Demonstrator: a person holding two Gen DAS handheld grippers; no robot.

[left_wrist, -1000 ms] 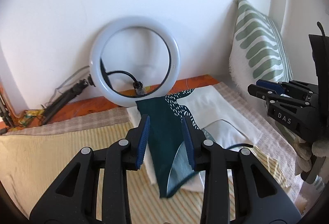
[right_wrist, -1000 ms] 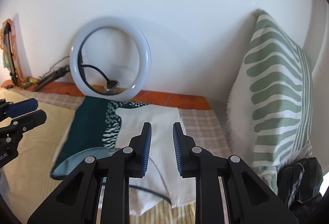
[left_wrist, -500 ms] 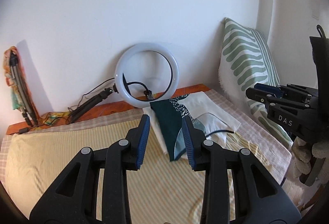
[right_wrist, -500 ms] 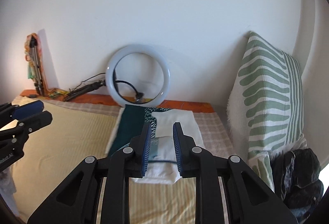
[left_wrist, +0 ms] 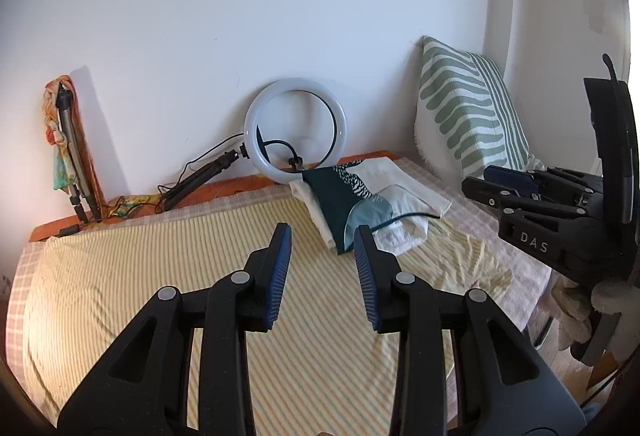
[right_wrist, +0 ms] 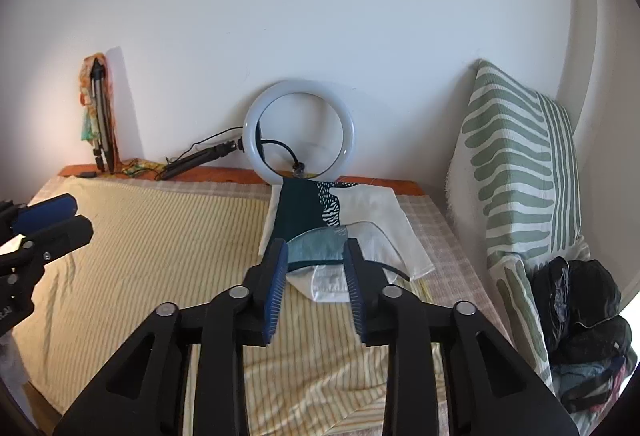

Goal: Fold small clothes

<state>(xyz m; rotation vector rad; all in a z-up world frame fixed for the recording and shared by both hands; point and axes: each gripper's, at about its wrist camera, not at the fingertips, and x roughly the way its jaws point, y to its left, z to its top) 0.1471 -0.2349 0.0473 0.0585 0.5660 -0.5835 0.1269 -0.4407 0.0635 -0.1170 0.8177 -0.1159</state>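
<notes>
A folded small garment (left_wrist: pixel 360 196), white with dark teal and patterned panels, lies at the far right of the bed by the wall; it also shows in the right wrist view (right_wrist: pixel 340 232). My left gripper (left_wrist: pixel 322 232) is open and empty, well short of the garment above the striped cover. My right gripper (right_wrist: pixel 314 248) is open and empty, held back from the garment's near edge. The right gripper also shows at the right of the left wrist view (left_wrist: pixel 500 180).
A yellow striped cover (left_wrist: pixel 160 276) spreads over the bed. A ring light (left_wrist: pixel 296 136) leans on the wall behind the garment, its tripod (left_wrist: pixel 200 176) lying left. A green striped pillow (right_wrist: pixel 520 176) stands at right, dark clothes (right_wrist: pixel 580 316) below it.
Both grippers have drawn back from the folded garment, which now looks smaller and farther. More of the bed has come into view. Both stay open and empty.
</notes>
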